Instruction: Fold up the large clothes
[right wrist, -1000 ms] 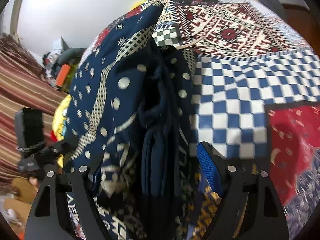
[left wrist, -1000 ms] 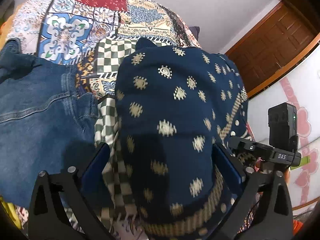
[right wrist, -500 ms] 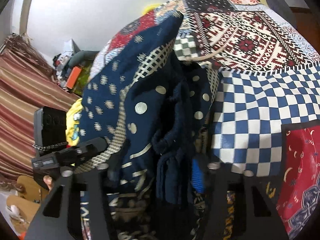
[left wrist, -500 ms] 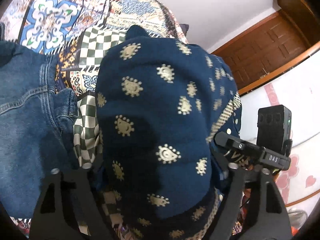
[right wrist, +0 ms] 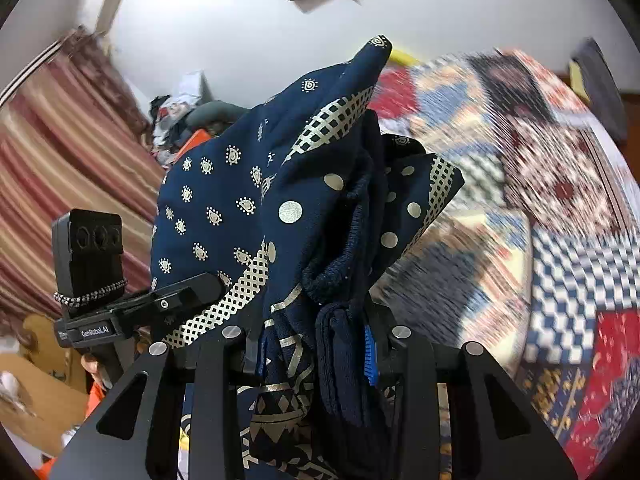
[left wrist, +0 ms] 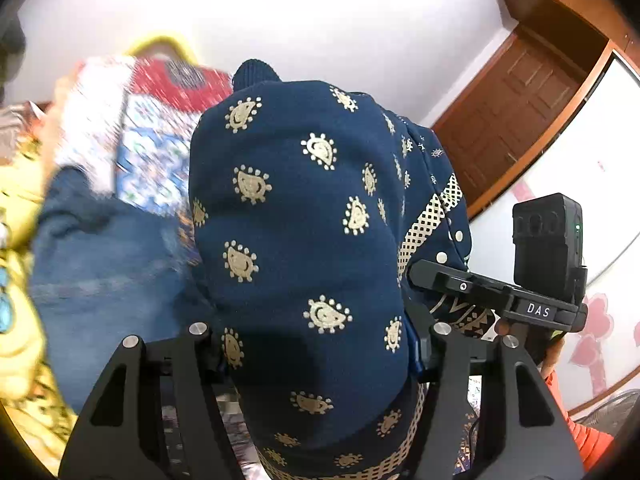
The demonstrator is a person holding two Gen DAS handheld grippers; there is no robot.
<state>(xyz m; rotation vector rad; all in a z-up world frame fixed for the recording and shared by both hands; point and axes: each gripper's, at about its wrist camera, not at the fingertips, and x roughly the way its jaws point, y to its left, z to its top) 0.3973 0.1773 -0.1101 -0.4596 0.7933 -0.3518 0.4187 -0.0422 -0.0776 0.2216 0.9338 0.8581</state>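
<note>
A folded navy garment with gold paisley print fills the left wrist view. My left gripper is shut on its near edge and holds it raised off the bed. In the right wrist view the same garment shows its stacked folded layers, and my right gripper is shut on that bundle. The right gripper's body shows at the right of the left wrist view; the left gripper's body shows at the left of the right wrist view. The two grippers hold opposite ends.
A patchwork bedspread covers the bed below, blurred by motion. Blue jeans lie on it to the left, beside yellow cloth. A wooden door stands far right. A striped curtain and clutter are at the left.
Both grippers closed on the navy garment and lifted it off the bed. The cameras tilted up, so wall and door now show more and the bedspread less.
</note>
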